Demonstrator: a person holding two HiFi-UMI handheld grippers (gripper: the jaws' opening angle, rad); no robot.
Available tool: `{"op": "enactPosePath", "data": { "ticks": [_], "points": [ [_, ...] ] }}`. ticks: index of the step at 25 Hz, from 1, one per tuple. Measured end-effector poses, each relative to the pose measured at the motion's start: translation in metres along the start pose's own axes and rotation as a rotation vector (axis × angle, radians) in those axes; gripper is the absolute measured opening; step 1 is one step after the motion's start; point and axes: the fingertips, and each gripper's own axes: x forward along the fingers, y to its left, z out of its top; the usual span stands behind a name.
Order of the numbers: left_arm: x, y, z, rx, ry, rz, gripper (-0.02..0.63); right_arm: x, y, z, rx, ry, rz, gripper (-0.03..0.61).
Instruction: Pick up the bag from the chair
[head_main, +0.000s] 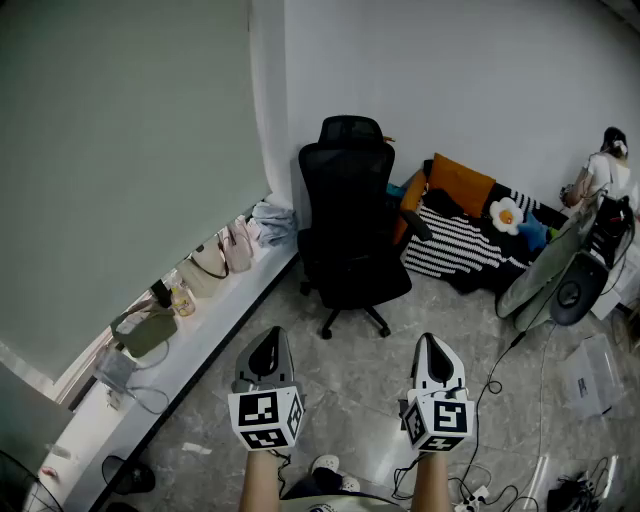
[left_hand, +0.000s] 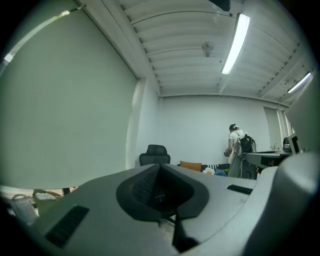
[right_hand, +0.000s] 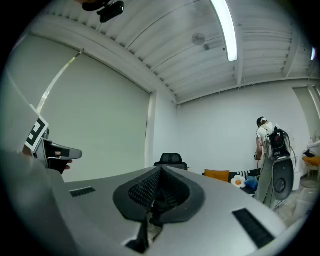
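Head view, grey floor (head_main: 350, 395), black chair (head_main: 350, 225) against white wall (head_main: 450, 70), striped couch (head_main: 455, 248)

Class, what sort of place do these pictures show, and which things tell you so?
Probably an office or workroom: a black office chair, long ceiling strip lights, and loose cables trailing across the floor.

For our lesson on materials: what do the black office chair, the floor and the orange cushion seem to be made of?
Black office chair: probably fabric or mesh on plastic; matte, no shine.
Floor: likely polished stone or tile; grey, mottled, faint sheen.
Orange cushion: likely fabric; dull, soft-looking edges.
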Motion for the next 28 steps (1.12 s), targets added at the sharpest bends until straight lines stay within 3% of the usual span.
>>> {"op": "enactPosePath", "data": {
  "ticks": [16, 19, 20, 22, 23, 25, 28],
  "points": [
    [0.024, 0.014, -0.006, 0.006, 0.014, 0.005, 0.012, 0.024, 0.000, -0.009, 0.012, 0.012, -0.006, 0.015],
    [0.040, 0.015, -0.008, -0.001, 0.009, -0.024, 0.012, 0.038, 0.001, -0.011, 0.007, 0.008, -0.010, 0.015],
    [0.046, 0.015, -0.007, -0.007, 0.007, -0.035, 0.064, 0.043, 0.001, -0.012, 0.007, 0.008, -0.008, 0.018],
    [0.058, 0.015, -0.007, -0.006, -0.002, -0.053, 0.179, 0.053, 0.001, -0.016, 0.013, 0.012, 0.000, 0.117],
    [0.065, 0.015, -0.008, -0.003, -0.007, -0.062, 0.216, 0.058, 0.000, -0.017, 0.018, 0.012, -0.001, 0.135],
    [0.076, 0.015, -0.010, -0.007, -0.012, -0.075, 0.262, 0.068, -0.003, -0.020, 0.022, 0.011, -0.004, 0.163],
    [0.090, 0.017, -0.017, -0.021, -0.001, -0.084, 0.272, 0.079, -0.007, -0.027, 0.029, 0.021, -0.005, 0.227]
  ]
}}
